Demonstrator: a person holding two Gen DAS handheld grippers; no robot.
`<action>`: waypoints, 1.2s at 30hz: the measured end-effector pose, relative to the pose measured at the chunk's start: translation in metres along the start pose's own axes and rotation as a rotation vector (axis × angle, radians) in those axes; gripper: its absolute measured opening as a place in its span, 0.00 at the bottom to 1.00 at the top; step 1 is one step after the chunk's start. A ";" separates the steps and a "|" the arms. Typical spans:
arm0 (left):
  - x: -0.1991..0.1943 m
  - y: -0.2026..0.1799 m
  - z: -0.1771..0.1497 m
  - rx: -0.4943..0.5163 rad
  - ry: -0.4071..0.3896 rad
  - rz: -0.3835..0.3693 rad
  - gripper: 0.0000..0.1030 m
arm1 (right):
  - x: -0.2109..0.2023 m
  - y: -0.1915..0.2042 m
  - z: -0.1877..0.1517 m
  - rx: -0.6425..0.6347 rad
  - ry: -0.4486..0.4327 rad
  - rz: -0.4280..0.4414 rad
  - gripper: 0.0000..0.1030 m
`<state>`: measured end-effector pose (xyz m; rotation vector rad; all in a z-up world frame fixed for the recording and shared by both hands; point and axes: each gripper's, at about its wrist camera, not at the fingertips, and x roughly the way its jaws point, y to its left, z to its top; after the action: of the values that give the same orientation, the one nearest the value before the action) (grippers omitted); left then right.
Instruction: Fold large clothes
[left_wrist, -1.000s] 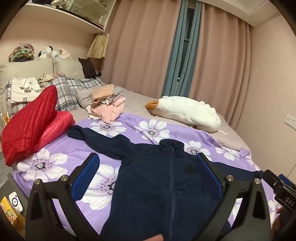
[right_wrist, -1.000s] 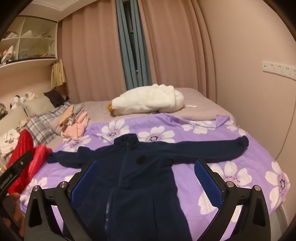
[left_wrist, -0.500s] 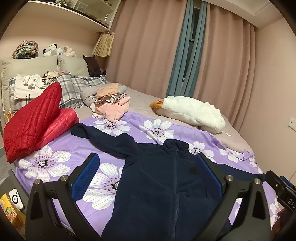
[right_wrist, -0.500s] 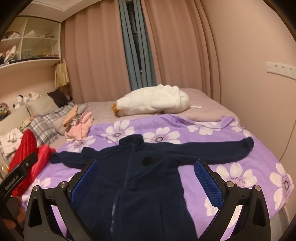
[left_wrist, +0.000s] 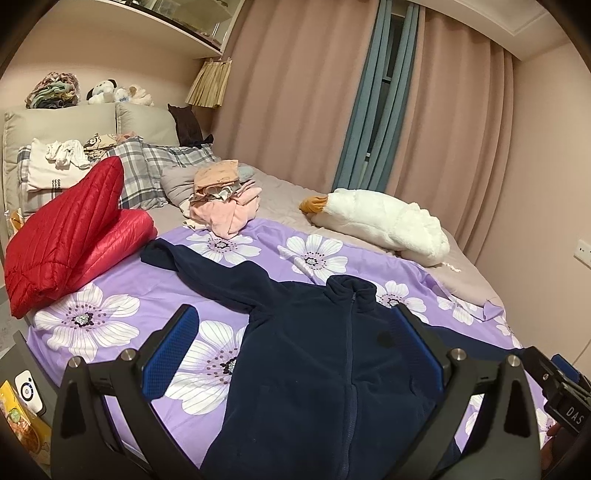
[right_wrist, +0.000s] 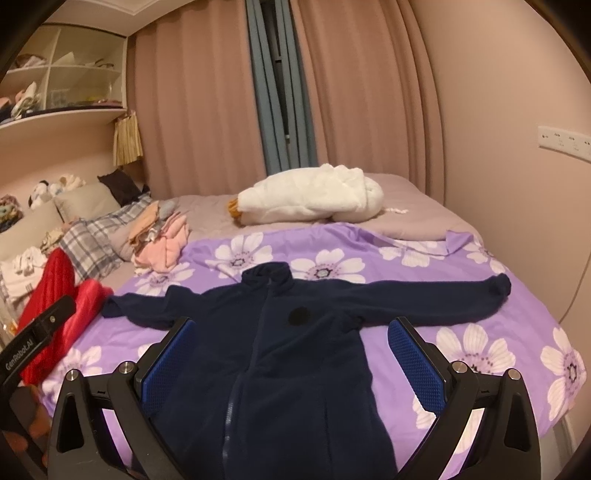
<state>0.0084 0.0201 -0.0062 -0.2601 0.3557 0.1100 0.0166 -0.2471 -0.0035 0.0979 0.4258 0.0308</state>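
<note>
Spread flat, front up, on the purple floral quilt (right_wrist: 461, 332): navy fleece (right_wrist: 280, 354), zipped, collar toward 12 o'clock, hem toward 6 and running out of view under the cameras. One sleeve (right_wrist: 436, 291) stretched toward 3 o'clock, cuff near the quilt's edge; other sleeve (left_wrist: 207, 273) stretched toward 10 in the left view, cuff just beside the red jacket (left_wrist: 70, 236).

Left gripper (left_wrist: 295, 354) held above the lower body of the fleece, pads wide apart, gripping nothing. Right gripper (right_wrist: 291, 365) likewise spread wide and empty, over the fleece's midline.

Judged as the very start: laid out, no fold made yet. Likely next: drop each gripper to a sleeve or shoulder edge, pinch a single layer, bring it across toward the zip. Calls for a low approach and a pinch at the edge, not mid-panel, since thick fleece bunches easily.

Beyond, at 12: pile of folded clothes (left_wrist: 225, 206) and goose plush (right_wrist: 310, 199), well apart from the fleece.
</note>
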 end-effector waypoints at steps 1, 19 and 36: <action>0.002 0.000 -0.001 -0.001 0.006 0.005 0.99 | 0.000 0.000 0.000 0.001 0.001 -0.003 0.99; 0.004 -0.009 0.000 0.009 0.052 -0.029 1.00 | 0.001 -0.004 0.001 0.006 0.019 -0.012 0.99; 0.007 -0.009 -0.001 0.031 0.091 -0.036 1.00 | 0.003 0.003 -0.001 -0.018 0.030 -0.012 0.99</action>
<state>0.0155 0.0120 -0.0077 -0.2416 0.4422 0.0572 0.0184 -0.2439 -0.0052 0.0775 0.4556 0.0244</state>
